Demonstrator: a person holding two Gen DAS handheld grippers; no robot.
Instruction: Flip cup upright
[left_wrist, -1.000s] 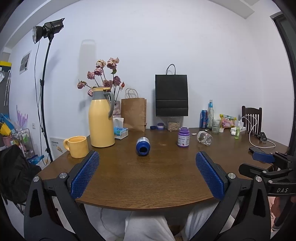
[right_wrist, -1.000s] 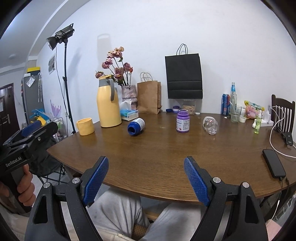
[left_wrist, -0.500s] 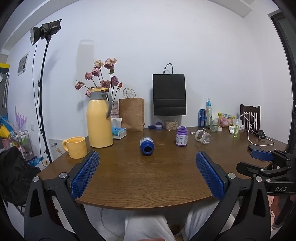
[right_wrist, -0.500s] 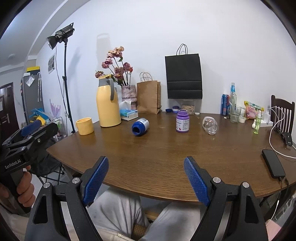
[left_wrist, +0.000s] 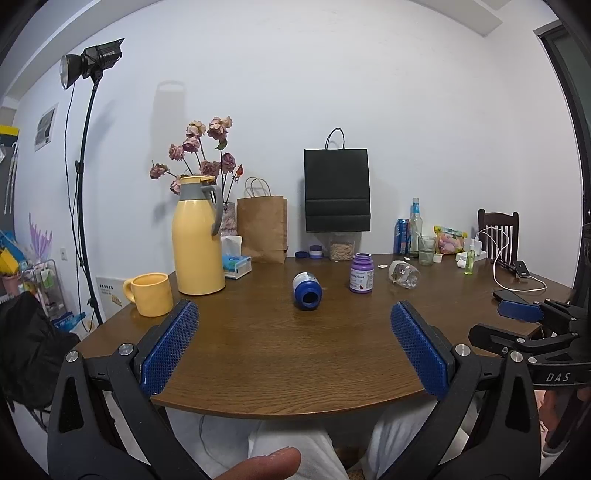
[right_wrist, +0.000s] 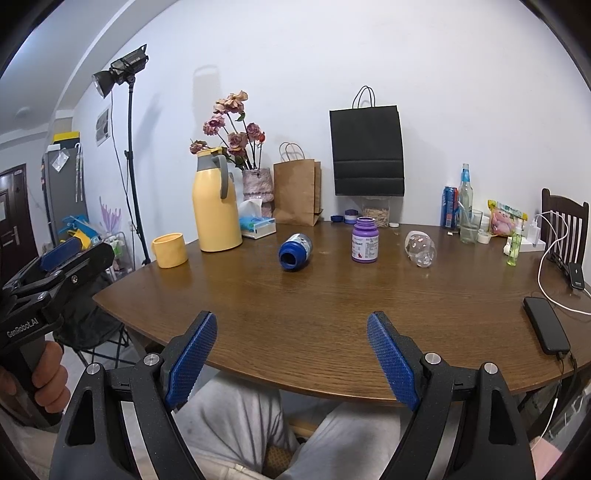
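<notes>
A blue cup lies on its side mid-table, its dark open mouth turned toward me. A clear cup also lies tipped over, further right. A yellow mug stands upright at the left. My left gripper is open above the table's near edge, well short of the blue cup, nothing between its pads. My right gripper is open too, at the near edge. Each gripper shows in the other's view at the side, held by a hand.
On the brown table stand a yellow thermos jug, a purple bottle, tissue box, paper bags, bottles and a glass at the back right. A phone with a white cable lies near the right edge. A light stand rises at the left.
The blue cup has rolled to the right, toward the purple bottle, and its mouth has turned more toward me. Both grippers stay open and have hardly moved.
</notes>
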